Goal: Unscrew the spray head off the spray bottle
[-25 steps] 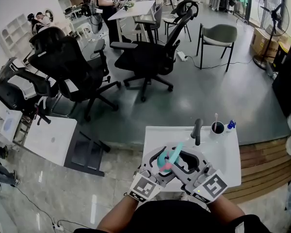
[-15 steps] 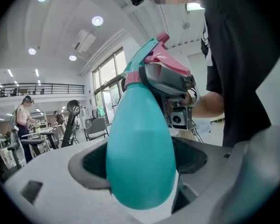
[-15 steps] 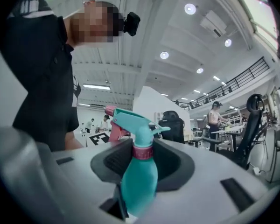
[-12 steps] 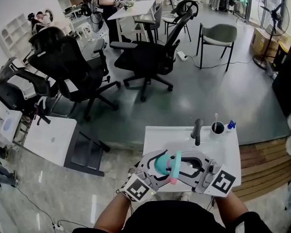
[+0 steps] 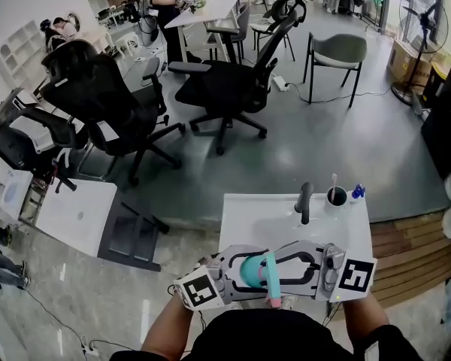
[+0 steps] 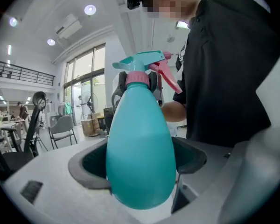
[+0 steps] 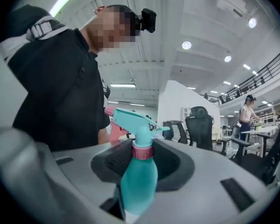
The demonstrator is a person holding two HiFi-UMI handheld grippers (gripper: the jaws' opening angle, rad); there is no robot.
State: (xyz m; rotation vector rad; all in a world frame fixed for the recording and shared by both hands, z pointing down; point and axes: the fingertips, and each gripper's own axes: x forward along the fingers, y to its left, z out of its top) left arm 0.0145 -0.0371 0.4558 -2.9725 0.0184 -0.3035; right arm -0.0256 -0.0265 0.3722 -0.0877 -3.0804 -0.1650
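The teal spray bottle [image 5: 250,269] lies crosswise in the air over the near edge of the white table [image 5: 244,220], close to my chest. Its pink collar [image 5: 270,271] and pink trigger [image 5: 274,301] point toward me. My left gripper [image 5: 244,271] is shut on the wide teal body [image 6: 140,153], with a jaw on each side. In the right gripper view, my right gripper [image 7: 142,158] is shut on the pink collar [image 7: 142,151] just under the teal spray head [image 7: 133,120]. The same jaws show behind the collar [image 6: 136,77] in the left gripper view.
On the table's far edge stand a black upright handle [image 5: 304,201] and a dark cup [image 5: 337,197] with pens. Black office chairs [image 5: 105,104] and a grey chair [image 5: 340,55] fill the floor beyond. A wooden step [image 5: 406,258] runs at the right.
Both grippers swung apart, left marker cube going left and down, right one going right. The bottle turned with them from tilted upward to lying across, trigger now toward me.
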